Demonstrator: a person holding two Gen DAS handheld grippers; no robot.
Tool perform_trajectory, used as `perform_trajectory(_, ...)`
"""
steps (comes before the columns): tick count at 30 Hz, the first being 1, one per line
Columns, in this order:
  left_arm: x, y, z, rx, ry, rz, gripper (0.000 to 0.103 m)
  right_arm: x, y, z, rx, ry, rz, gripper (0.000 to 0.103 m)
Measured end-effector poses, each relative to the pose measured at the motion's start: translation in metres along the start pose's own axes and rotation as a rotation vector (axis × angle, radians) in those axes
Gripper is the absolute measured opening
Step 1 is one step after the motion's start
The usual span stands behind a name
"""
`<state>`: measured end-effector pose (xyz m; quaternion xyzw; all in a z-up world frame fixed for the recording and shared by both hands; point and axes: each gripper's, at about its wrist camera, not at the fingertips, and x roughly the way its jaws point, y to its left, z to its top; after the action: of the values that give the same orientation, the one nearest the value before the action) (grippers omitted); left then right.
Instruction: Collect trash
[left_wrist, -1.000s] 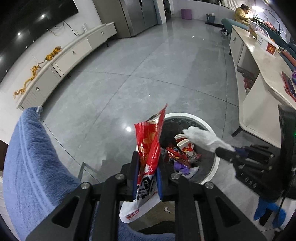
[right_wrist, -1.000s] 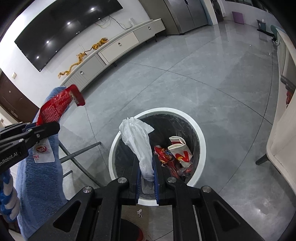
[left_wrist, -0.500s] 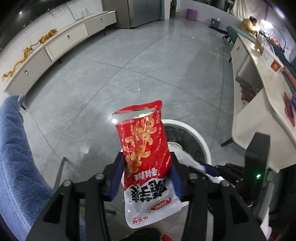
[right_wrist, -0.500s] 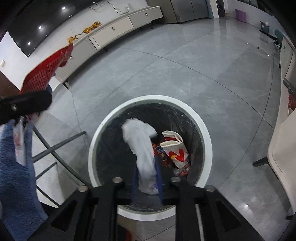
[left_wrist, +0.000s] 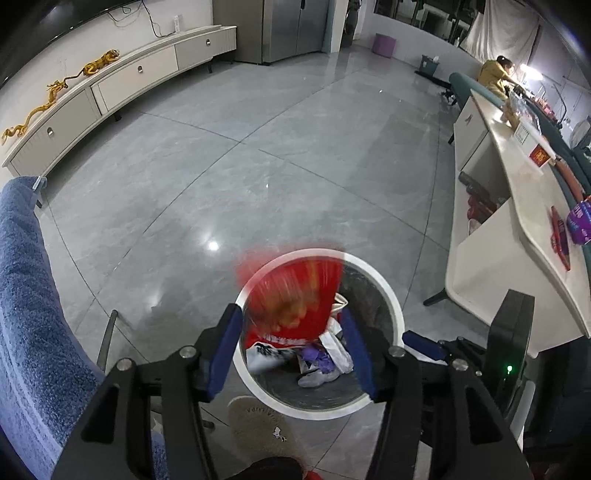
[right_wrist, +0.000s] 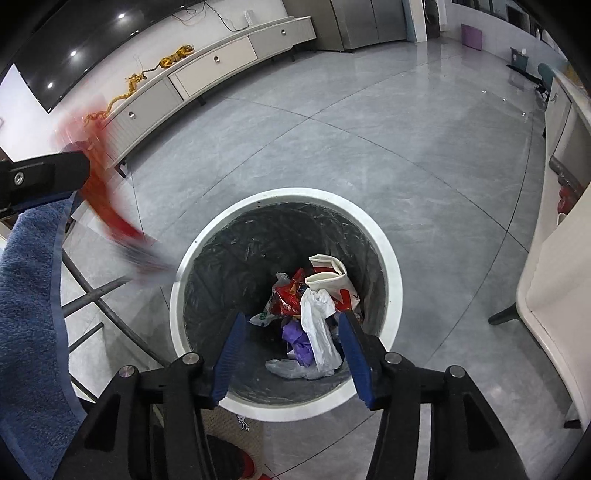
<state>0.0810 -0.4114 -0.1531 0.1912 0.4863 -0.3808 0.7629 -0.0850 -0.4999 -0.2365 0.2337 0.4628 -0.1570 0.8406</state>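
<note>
A round bin with a white rim (right_wrist: 288, 195) and black liner stands on the grey floor beneath both grippers. My right gripper (right_wrist: 291, 354) hangs over it, its jaws opening with nothing between them. The white plastic bag (right_wrist: 317, 325) lies inside on the other trash. My left gripper (left_wrist: 290, 350) is also opening above the bin's rim (left_wrist: 391, 295). The red snack bag (left_wrist: 291, 295) is a blur, sliding free between the blue pads. In the right wrist view the red snack bag (right_wrist: 110, 206) streaks down from the left gripper's finger (right_wrist: 44, 177) near the bin's left edge.
A blue towel (left_wrist: 29, 295) hangs over a metal frame at the left. At the right stands a white counter (left_wrist: 517, 206), close to the bin. Along the far wall runs a low white cabinet (left_wrist: 136, 77). A person (left_wrist: 496, 74) sits far off. A slipper (left_wrist: 258, 421) lies by the bin.
Both grippers have opened. The white bag left the right gripper and fell into the bin. The red snack bag has slipped down out of the left gripper's hold.
</note>
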Motion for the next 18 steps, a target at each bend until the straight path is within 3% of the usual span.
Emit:
perform_trajectory(8,-0.022,0.003,-0.004,-0.004,-0.048,-0.031,0.054,-0.025,0.005,-0.002,0.012,-0.042,-0.008,0.051)
perform_trajectory(13,-0.063,0.009,-0.014,-0.008,-0.162,0.032,0.054,-0.057,0.025,0.007,-0.032,-0.106,0.001,0.052)
perform_trajectory(18,-0.114,0.034,-0.038,-0.042,-0.284,0.13,0.057,-0.086,0.06,0.017,-0.096,-0.183,0.034,0.059)
